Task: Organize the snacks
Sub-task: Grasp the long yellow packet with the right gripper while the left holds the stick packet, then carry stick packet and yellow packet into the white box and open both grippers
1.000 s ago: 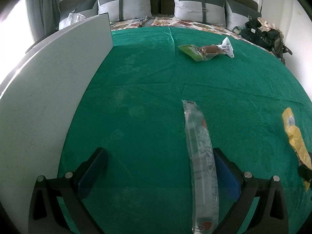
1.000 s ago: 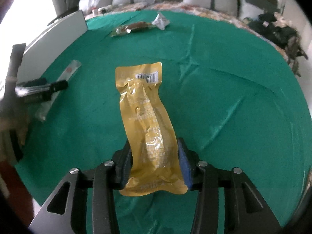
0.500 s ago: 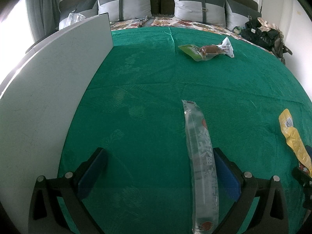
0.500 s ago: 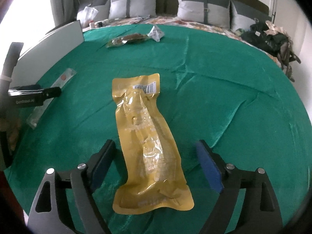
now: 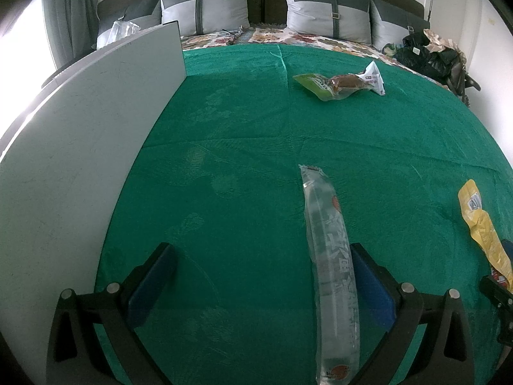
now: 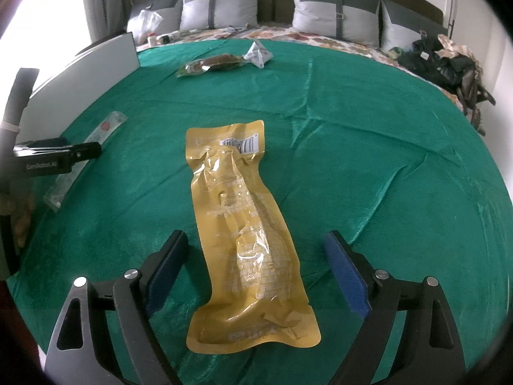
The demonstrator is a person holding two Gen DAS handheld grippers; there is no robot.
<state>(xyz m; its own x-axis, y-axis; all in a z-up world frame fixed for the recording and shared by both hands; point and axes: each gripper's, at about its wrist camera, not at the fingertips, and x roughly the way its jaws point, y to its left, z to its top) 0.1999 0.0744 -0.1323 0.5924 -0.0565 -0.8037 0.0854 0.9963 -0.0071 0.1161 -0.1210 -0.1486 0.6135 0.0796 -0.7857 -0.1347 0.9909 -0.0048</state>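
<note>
A wrinkled green velvet cloth [image 6: 368, 147] covers the bed, with a flat grey board [image 5: 80, 147] along its 9 o'clock edge. The right gripper [image 6: 256, 269] has just been opening; its jaws stand spread, clear of the long yellow foil snack pouch [image 6: 247, 237] lying flat between them. The left gripper [image 5: 259, 282] is spread wide too, the slim clear plastic snack sleeve [image 5: 330, 269] lying just beside its 3 o'clock pad. At 12 o'clock lie a green-and-brown snack packet [image 5: 327, 85] and a small white triangular packet [image 5: 373, 75], touching.
</note>
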